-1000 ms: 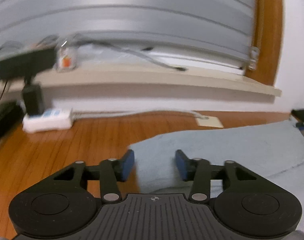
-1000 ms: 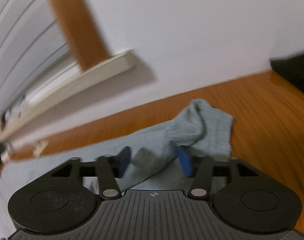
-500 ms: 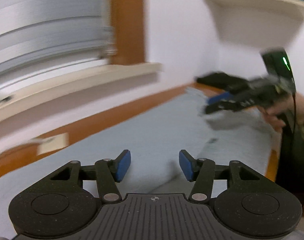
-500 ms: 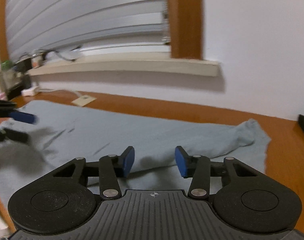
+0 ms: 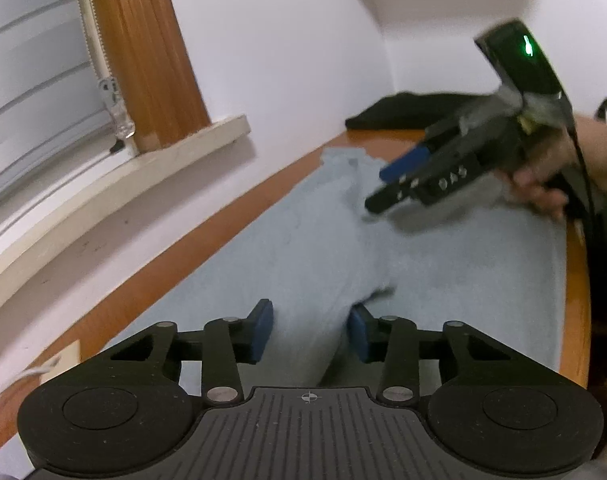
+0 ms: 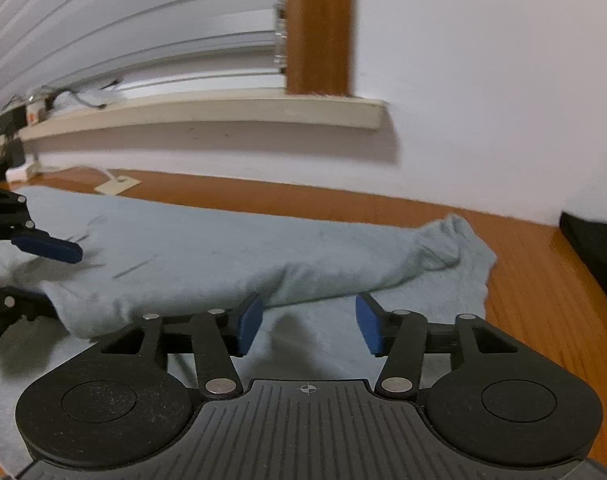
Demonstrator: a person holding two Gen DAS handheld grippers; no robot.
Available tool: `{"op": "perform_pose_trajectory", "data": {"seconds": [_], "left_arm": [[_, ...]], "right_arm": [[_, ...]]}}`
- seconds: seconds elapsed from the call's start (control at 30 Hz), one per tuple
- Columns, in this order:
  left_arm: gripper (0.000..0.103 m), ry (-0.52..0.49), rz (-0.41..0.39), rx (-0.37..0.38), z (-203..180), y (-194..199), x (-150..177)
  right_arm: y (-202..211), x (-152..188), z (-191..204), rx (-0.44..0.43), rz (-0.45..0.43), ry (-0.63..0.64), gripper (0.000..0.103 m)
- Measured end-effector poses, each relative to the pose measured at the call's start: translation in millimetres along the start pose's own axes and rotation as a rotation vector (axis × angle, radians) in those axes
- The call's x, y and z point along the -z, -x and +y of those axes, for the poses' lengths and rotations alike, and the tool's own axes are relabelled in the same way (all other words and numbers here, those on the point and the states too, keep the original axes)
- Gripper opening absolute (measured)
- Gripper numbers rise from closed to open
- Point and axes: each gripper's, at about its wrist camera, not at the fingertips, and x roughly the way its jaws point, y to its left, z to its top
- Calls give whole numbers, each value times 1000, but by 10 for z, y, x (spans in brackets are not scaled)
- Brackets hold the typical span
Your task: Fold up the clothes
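Observation:
A light blue garment (image 5: 443, 248) lies spread on the wooden table (image 5: 239, 220), with a long raised fold across it (image 6: 231, 264). My left gripper (image 5: 309, 334) is open, low over the garment, its blue pads either side of the fold's ridge. My right gripper (image 6: 309, 326) is open and empty, just above the cloth in front of the fold. In the left wrist view the right gripper (image 5: 391, 184) hovers over the far end of the garment. In the right wrist view the left gripper (image 6: 31, 268) shows at the left edge, one blue pad above the cloth.
A window sill (image 6: 223, 114) and blinds (image 6: 143, 40) run along the wall behind the table. A dark object (image 5: 407, 110) lies at the far table corner. A white power strip (image 6: 21, 170) and a beige card (image 6: 117, 184) sit near the wall.
Both grippers swung round from facing the wall to face each other along the garment. The left one has come down over the fold. Both stayed open.

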Motion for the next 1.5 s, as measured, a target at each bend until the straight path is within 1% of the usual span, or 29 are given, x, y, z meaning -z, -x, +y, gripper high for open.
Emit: {"op": "perform_pose_trajectory", "data": {"seconds": [0.07,0.1,0.13,0.17,0.2,0.23,0.3,0.47,0.57,0.63,0.7,0.73,0.77,0.8,0.87,0.93,0.97,1.0,1.03,1.07,1.1,1.13,1.23,1.37,1.43,1.5], "left_arm": [[43,14,-22,16,-14,-8,-32],[38,22,-33,24,-21,-12,-48],[32,29,-44,32,-28,-16,-64],[27,36,-55,40,-34,-20,-80],[15,43,-66,48,-41,-24,-96],[8,51,-77,56,-48,-28,-112],[8,63,-96,72,-63,-34,-138],[7,30,-54,120,-131,13,-32],[11,12,-31,149,-168,44,28],[23,27,-34,181,-151,97,28],[24,53,-45,210,-110,175,19],[24,66,-51,225,-90,214,15],[24,76,-55,237,-74,242,10],[24,73,-51,230,-80,210,0],[25,67,-43,215,-93,147,-20],[36,60,-34,201,-107,84,-40],[37,57,-30,194,-113,52,-50],[37,54,-26,187,-120,20,-60],[22,51,-22,180,-127,-11,-70],[13,48,-18,172,-133,-43,-80],[8,44,-14,165,-140,-75,-89],[7,41,-11,161,-145,-99,-95],[7,41,-16,181,-120,-69,-58],[7,44,-17,194,-110,-82,-20],[7,40,-18,193,-123,-82,-3],[7,35,-21,190,-142,-74,14]], "right_arm": [[9,3,-52,-10,-7,-36,52],[4,4,-70,-8,-6,-49,52],[-2,6,-85,-8,-4,-59,52],[-7,7,-95,-9,2,-68,52],[-11,10,-100,-8,4,-73,52],[-15,12,-95,-5,5,-72,52],[-21,15,-81,-1,6,-65,53],[-30,23,-101,12,1,-80,53],[-44,37,-169,4,-6,-122,53],[-41,41,-214,2,-11,-148,53],[-17,42,-237,16,-26,-161,52],[2,41,-236,24,-34,-160,50],[17,36,-230,27,-39,-156,41],[23,29,-224,20,-37,-157,35],[13,12,-188,-5,-29,-171,34],[-4,-8,-105,-12,-28,-154,34],[-16,-18,-62,-10,-27,-140,34],[-29,-29,-36,-10,-25,-137,34],[-46,-45,-35,-9,-20,-144,34],[-66,-65,-48,-4,-13,-158,34],[-88,-87,-71,4,-5,-176,34],[-113,-114,-116,20,4,-201,34],[-197,-200,-291,69,29,-283,37],[-401,-260,-570,29,56,-419,37],[-511,-260,-665,29,72,-454,37],[-579,-249,-746,34,65,-474,35]]}}
